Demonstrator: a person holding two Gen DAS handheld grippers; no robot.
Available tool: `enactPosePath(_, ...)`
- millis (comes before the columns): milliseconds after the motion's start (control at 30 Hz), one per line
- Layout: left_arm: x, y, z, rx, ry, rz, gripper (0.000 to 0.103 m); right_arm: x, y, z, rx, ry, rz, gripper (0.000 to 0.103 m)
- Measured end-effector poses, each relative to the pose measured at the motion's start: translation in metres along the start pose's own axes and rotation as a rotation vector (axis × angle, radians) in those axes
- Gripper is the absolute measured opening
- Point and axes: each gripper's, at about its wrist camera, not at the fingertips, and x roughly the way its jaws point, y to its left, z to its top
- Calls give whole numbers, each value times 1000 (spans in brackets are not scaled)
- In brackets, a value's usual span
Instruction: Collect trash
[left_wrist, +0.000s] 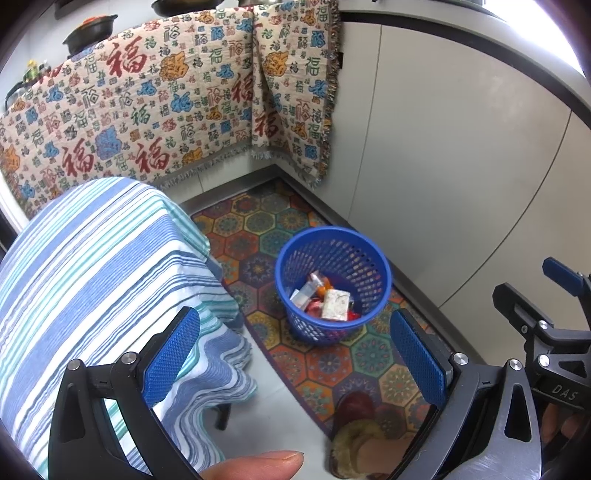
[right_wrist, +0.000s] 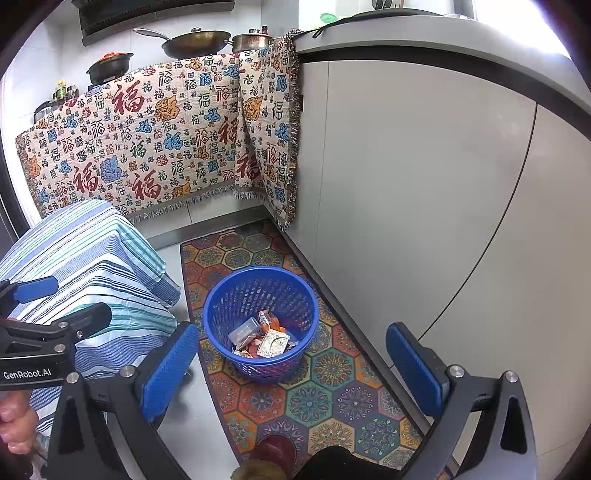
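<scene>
**Left wrist and right wrist views: blue basket holds the wrappers**

Left wrist view, from the left edge: a small table under a blue, teal and white striped cloth (left_wrist: 92, 280) fills the near left, and behind it a cream fringed blanket with red and blue characters (left_wrist: 166, 107) hangs over the counter front. The left gripper (left_wrist: 295, 358) has its blue-padded fingers spread wide apart with nothing between them. Between and beyond them stands a round blue plastic mesh wastebasket (left_wrist: 334, 284) on a long floor mat of colourful hexagon patterns (left_wrist: 332, 369). Inside the basket lies a heap of crumpled trash (left_wrist: 327, 299): a pale speckled packet on top, red and orange wrappers, a clear plastic piece. Pale cabinet doors (left_wrist: 461, 166) run along the right.

Right wrist view: the right gripper (right_wrist: 293, 365) is likewise wide open and empty, with the basket just beyond, nearer its left finger.
</scene>
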Motion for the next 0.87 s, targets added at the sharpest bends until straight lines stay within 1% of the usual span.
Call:
enactPosePath(633,2,-3,2,30,1,-4,102,-1,1,-1,4,6,-5,103)
enactPosePath(767,1,-4,1,22,-2,-17,102,-2,2,-2,8,6,-8,103)
enactPosePath(867,0,-6,-1,33,-12,-11,102,-1,3,-2,10,8,-10,103)
